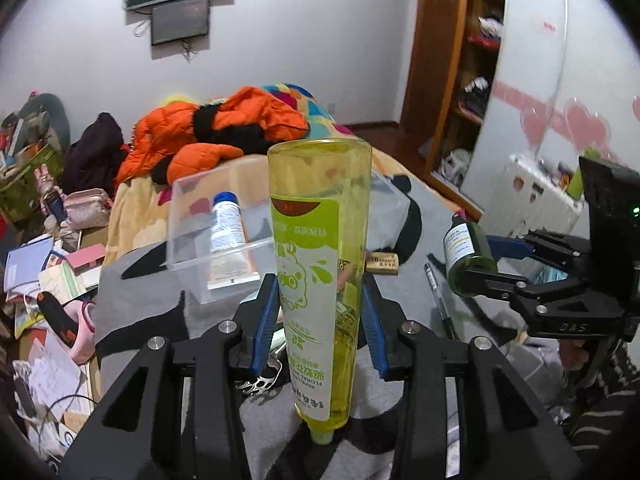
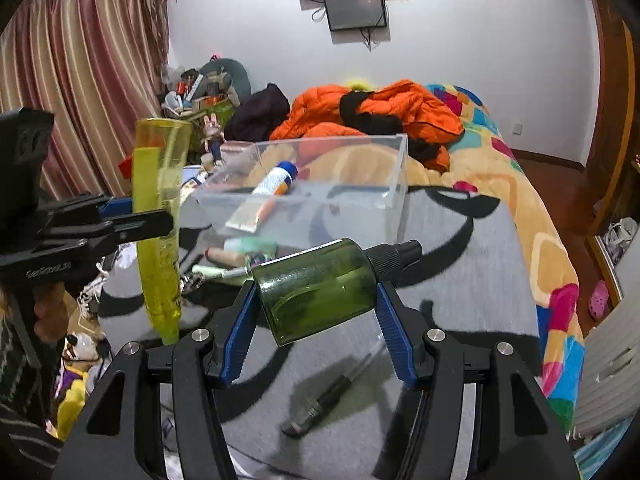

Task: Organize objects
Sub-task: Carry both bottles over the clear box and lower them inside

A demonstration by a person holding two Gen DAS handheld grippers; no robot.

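Clutter lines the far left of both views: books, bags and toys heaped beside the bed point(image 2: 460, 264). Next comes the left tool point(image 1: 320, 320), clamped on a tall yellow bottle point(image 1: 320, 256) that it holds inverted, neck down, above the grey blanket. Just beyond sits the clear plastic box point(image 2: 320, 184), open-topped, with a blue-capped tube point(image 2: 272, 184) already lying inside. Further right the right tool point(image 2: 316, 312) is clamped on a dark green bottle point(image 2: 316, 288) lying crosswise between its blue pads, black cap pointing right. A pen point(image 2: 332, 392) lies on the blanket under that tool. My reading is that both bottles are lifted and mid-carry, and the step in hand is bringing them to the box; the next move calls for lowering each over the rim and tilting the tall bottle so it fits lying flat, one tool at a time to avoid a clash. The right wrist view alone shows small items on the blanket before the box, among them a pale green tube point(image 2: 250, 246), plus the curtain; the left wrist view alone shows a small wooden block point(image 1: 383, 263) and the bookshelf at far right.
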